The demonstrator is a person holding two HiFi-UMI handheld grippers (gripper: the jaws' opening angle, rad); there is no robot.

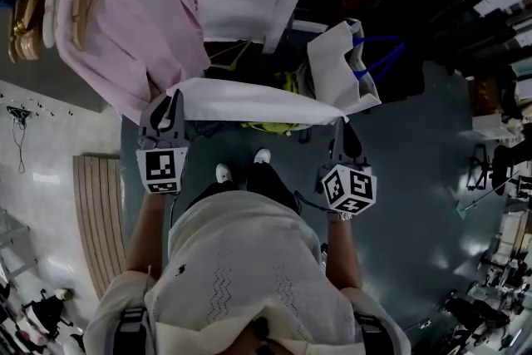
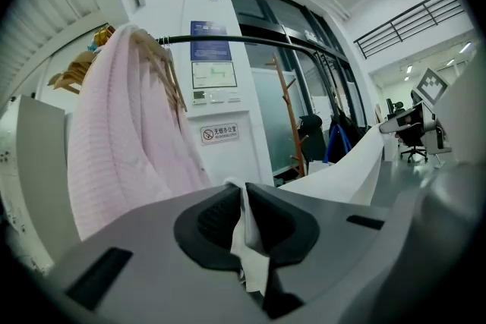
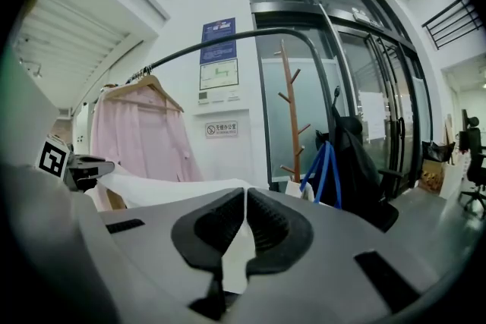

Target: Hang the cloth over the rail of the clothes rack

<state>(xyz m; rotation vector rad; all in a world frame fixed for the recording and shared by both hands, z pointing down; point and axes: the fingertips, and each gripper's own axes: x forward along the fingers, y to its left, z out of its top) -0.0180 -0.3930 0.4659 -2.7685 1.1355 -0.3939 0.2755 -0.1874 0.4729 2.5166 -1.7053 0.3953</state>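
Head view, cloth (image 1: pixel 249 101) seemingly pinched between fingers (image 1: pixel 176 110)

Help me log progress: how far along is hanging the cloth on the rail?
Done: the cloth is picked up, with the left gripper and right gripper each shut on an end, so it spans between them. In hand: it is held spread out in front of the rack, lower than the rail. Left: none of it lies over the rail yet; it probably needs lifting over and releasing.
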